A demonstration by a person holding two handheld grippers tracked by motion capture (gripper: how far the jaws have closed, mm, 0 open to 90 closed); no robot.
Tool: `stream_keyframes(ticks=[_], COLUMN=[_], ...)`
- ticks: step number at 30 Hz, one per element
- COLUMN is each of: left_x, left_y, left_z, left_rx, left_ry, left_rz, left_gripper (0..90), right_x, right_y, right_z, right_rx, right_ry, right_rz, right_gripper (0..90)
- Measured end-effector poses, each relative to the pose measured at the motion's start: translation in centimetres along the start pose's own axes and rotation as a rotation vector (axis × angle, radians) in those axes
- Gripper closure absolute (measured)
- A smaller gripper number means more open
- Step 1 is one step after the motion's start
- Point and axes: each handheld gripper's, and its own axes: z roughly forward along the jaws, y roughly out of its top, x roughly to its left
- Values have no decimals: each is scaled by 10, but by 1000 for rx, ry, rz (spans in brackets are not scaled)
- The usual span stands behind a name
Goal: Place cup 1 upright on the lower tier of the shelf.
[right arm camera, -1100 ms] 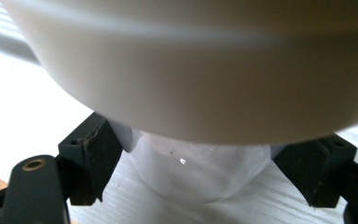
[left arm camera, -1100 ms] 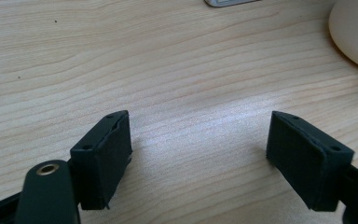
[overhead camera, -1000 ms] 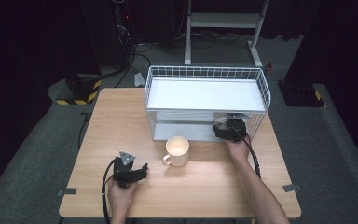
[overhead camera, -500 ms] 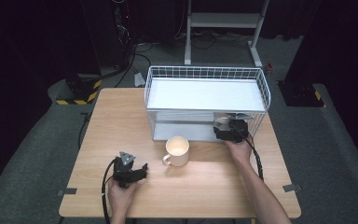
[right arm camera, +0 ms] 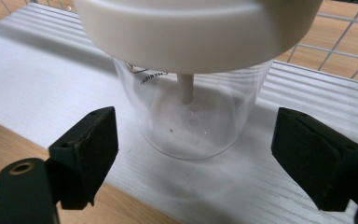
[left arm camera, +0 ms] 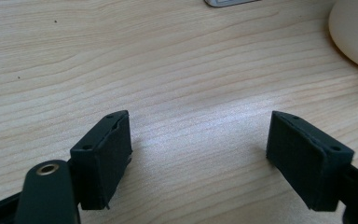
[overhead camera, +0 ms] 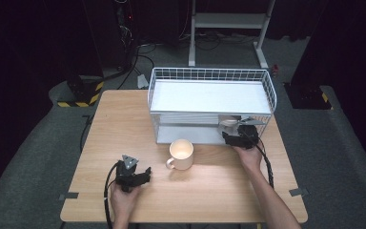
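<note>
While nothing had shifted since a second before, my right gripper (right arm camera: 193,154) held its fingers spread either side of the clear jar (right arm camera: 193,105) on the rack's lower shelf (right arm camera: 42,79), ungrasped, and my left gripper (left arm camera: 198,154) rested released on the tabletop (left arm camera: 168,60)

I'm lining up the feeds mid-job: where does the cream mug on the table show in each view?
High view: the mug stands at table centre, just in front of the wire rack, handle to the left.
Left gripper view: its rounded side fills the top right corner, beyond the open jaws.
Right gripper view: a clear lidded jar on the rack's white shelf.
Shared landmark: the wooden tabletop.
</note>
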Motion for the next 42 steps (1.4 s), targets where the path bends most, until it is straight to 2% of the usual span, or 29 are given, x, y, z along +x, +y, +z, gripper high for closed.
stream_keyframes(ticks=[1,3,4,5,7,14,23,32,42], left_x=[0,0,0,0,0,0,0,0,0], left_y=[0,0,0,0,0,0,0,0,0], left_z=[0,0,0,0,0,0,0,0,0], left_rx=[1,1,1,1,1,1,1,1,1], left_ry=[0,0,0,0,0,0,0,0,1], left_rz=[-1,0,-1,0,-1,-1,-1,0,0], left_gripper=[223,223,223,223,223,223,223,223,223], right_x=[1,1,2,1,1,2,0,2,-1], right_y=[0,-2,-4,-5,-7,-16,-22,-21,-28], right_z=[-2,-5,-6,-7,-9,-21,-37,-51,-63], right_rx=[-2,-13,-6,-14,-14,-34,-63,-78,-102], right_ry=[-4,-4,-5,-4,-6,-14,13,43,63], right_rz=[12,1,17,2,12,20,38,23,39], right_gripper=[187,206,215,233,272,332,346,345,348])
